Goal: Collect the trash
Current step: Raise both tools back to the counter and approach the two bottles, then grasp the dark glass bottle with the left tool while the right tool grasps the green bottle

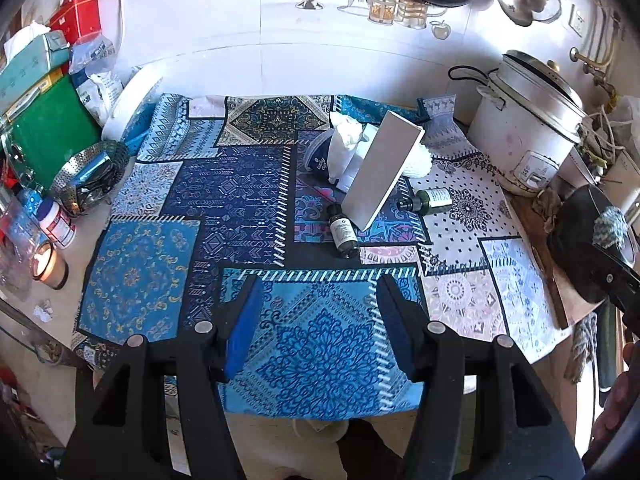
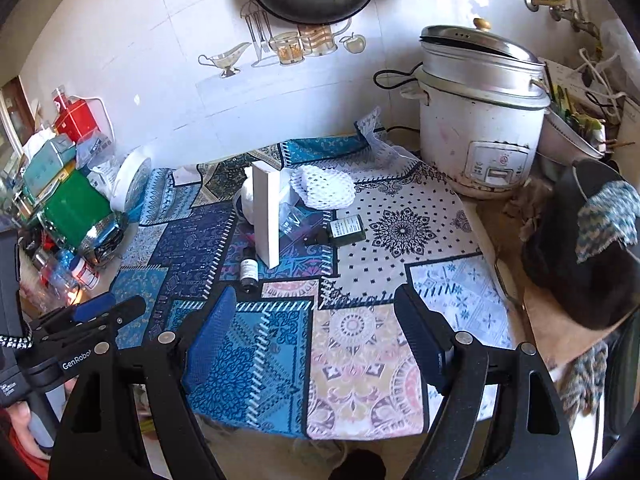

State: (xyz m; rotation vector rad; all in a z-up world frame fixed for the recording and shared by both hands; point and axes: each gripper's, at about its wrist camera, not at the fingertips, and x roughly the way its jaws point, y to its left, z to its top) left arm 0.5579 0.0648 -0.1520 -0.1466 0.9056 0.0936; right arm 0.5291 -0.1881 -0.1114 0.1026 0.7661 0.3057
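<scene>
Hovering low in the frame over the patchwork cloth, the left gripper has its blue-padded fingers spread apart with nothing between them; the right gripper is likewise wide open and empty. Trash sits mid-frame on the cloth: a white box leaning tilted, crumpled tissue, white foam netting, and two dark bottles (both lying on their sides). A rice cooker stands at upper right.

The right gripper hangs wide apart and empty over the patchwork cloth. Beyond stand a white box, two dark bottles, foam net and rice cooker.
</scene>
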